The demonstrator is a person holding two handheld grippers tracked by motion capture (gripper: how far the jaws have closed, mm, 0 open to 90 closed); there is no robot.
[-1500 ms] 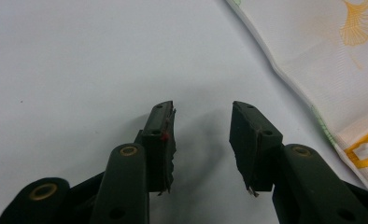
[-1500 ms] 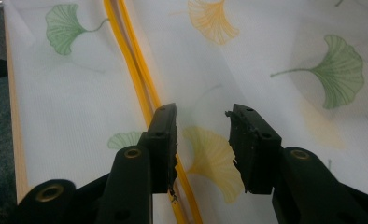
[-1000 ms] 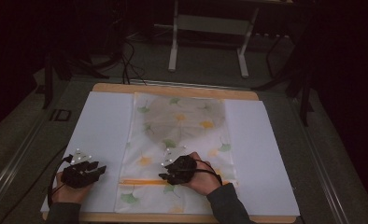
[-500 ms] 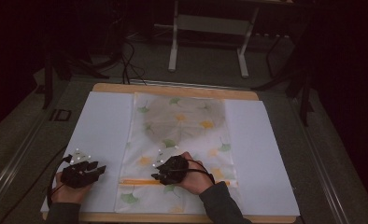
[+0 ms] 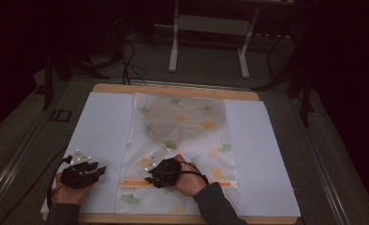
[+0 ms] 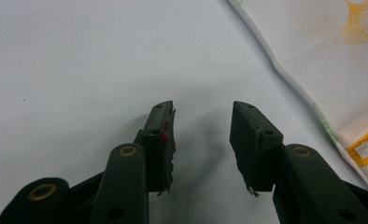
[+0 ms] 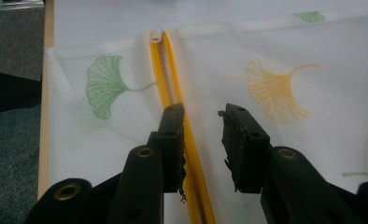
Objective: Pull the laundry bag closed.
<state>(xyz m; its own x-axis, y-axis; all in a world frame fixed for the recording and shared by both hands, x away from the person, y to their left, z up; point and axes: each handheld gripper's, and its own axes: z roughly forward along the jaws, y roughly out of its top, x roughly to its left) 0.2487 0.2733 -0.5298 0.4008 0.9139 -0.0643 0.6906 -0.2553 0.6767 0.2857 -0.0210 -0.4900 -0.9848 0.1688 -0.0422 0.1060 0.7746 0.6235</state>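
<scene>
A translucent white pouch point(image 5: 182, 126) printed with green and yellow ginkgo leaves lies flat on the white sheet, and its yellow zipper point(image 5: 132, 183) runs across near the front edge. My right gripper point(image 5: 152, 177) hovers over that zipper, pointing left. In the right gripper view the zipper point(image 7: 173, 88) runs under the gap, close by the left jaw, toward a white end piece point(image 7: 156, 36). My right gripper point(image 7: 203, 112) is open; its jaws have just been closing, and the pads press on nothing. My left gripper point(image 5: 98, 169) rests on the sheet left of the pouch, open and holding nothing point(image 6: 201, 109).
A white sheet point(image 5: 103, 126) covers the wooden table point(image 5: 173, 90). The pouch's left edge point(image 6: 308, 79) lies just right of the left gripper. A metal stand point(image 5: 208, 28) and cables sit on the dark floor beyond the table.
The right hand has slid left along the zipper. The left hand has stayed put.
</scene>
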